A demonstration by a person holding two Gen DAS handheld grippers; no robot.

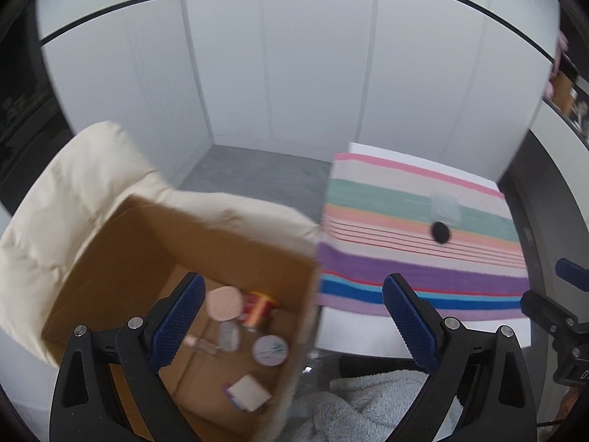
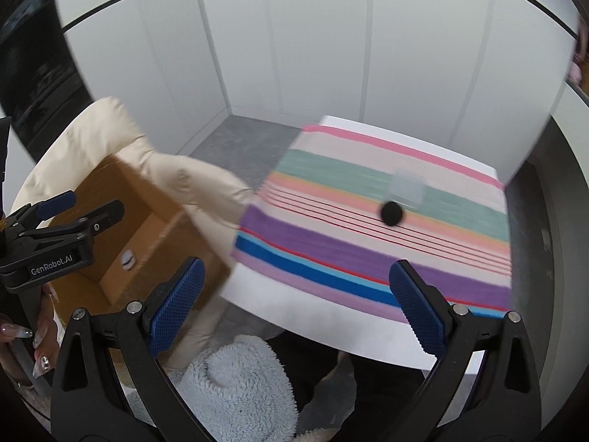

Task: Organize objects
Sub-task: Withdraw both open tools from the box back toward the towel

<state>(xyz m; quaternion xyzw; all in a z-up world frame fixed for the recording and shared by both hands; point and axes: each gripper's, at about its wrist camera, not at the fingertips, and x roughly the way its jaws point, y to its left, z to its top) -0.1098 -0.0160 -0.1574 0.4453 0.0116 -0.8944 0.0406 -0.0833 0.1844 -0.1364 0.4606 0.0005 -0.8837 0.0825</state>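
A brown cardboard box [image 1: 121, 250] sits on a cream padded chair and holds several small items: a pink compact [image 1: 224, 302], a red-gold spool [image 1: 257, 307], a round white tin [image 1: 270, 350] and a small white box [image 1: 248, 392]. My left gripper [image 1: 292, 316] is open and empty above the box's right wall. A black round object [image 1: 440, 232] and a clear plastic case [image 1: 445, 208] lie on the striped cloth [image 1: 405, 258]. My right gripper [image 2: 294, 302] is open and empty over the table's near edge. The black object [image 2: 391, 213], the case [image 2: 406, 186] and the box [image 2: 121, 199] also show in the right wrist view.
The striped cloth covers a white table [image 2: 331, 335]. A cream padded chair [image 1: 55, 199] surrounds the box. A pale blue fleece garment [image 2: 239, 386] lies below the table edge. White wall panels stand behind. The left gripper's body [image 2: 55, 243] shows at the left of the right wrist view.
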